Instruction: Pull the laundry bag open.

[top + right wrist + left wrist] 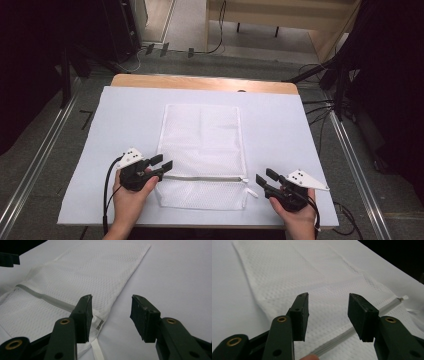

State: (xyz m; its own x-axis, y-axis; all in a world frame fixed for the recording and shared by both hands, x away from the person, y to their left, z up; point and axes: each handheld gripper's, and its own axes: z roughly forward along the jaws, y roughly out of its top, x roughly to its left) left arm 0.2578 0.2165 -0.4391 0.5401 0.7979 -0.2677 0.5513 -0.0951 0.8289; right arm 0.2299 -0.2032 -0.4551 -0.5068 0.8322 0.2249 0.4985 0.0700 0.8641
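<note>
A white mesh laundry bag (201, 150) lies flat on the white table cover (280, 125), with a grey zipper (202, 178) running across its near part. My left gripper (165, 162) is open at the bag's left edge, by the zipper's left end; in the left gripper view the mesh bag (317, 282) and zipper (384, 310) lie under my gripper (328, 312). My right gripper (264, 179) is open just right of the zipper's pull end (245, 180). In the right gripper view the zipper pull (99, 324) sits beside the left finger of my gripper (111, 315), and nothing is held.
A wooden table edge (200, 81) shows beyond the cover. Metal rails (35, 160) run along the floor on both sides, with cables (320, 107) and dark stands at the back. The person's hands (127, 200) come in at the front edge.
</note>
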